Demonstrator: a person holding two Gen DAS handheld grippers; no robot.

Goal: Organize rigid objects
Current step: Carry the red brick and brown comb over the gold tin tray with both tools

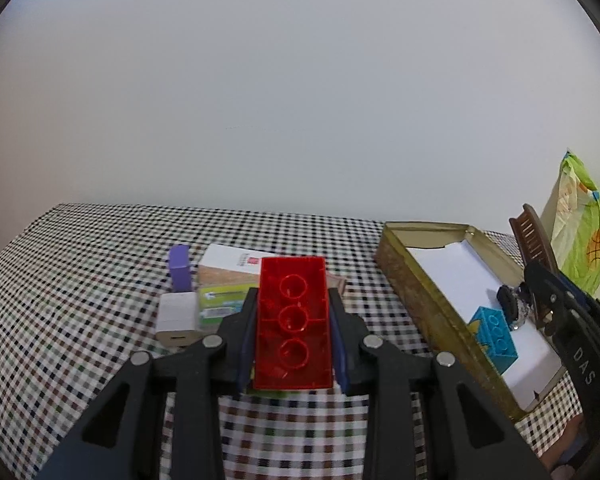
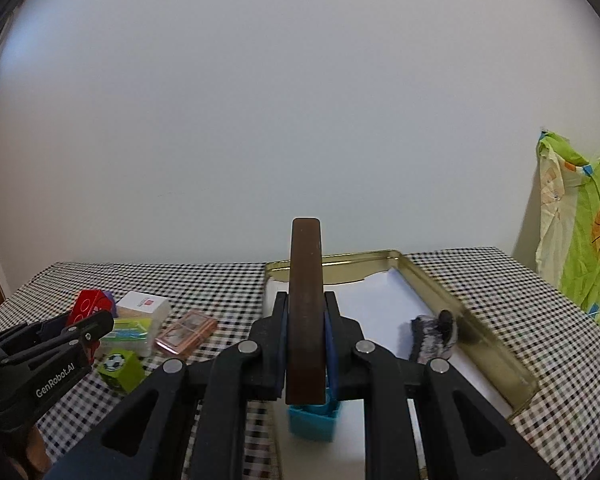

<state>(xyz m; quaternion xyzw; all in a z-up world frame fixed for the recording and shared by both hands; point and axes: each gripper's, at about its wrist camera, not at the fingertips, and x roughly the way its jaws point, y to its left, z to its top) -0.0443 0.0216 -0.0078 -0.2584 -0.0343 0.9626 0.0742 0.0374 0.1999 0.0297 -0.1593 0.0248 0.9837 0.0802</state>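
Over the checked cloth, my left gripper (image 1: 293, 332) clamps a red brick (image 1: 293, 322) — right gripper (image 2: 305, 344) pinches a brown comb (image 2: 305, 304) above the gold tin (image 2: 496, 344).

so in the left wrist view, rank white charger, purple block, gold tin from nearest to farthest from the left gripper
1. white charger, just left of the left gripper, which holds the red brick
2. purple block, left, behind the charger
3. gold tin, off to the right

A home room, checked cloth (image 1: 80, 280) over the desk, plain white wall (image 1: 300, 100), cartoon-print bag (image 2: 580, 232) hanging, toy bricks (image 1: 496, 338) about
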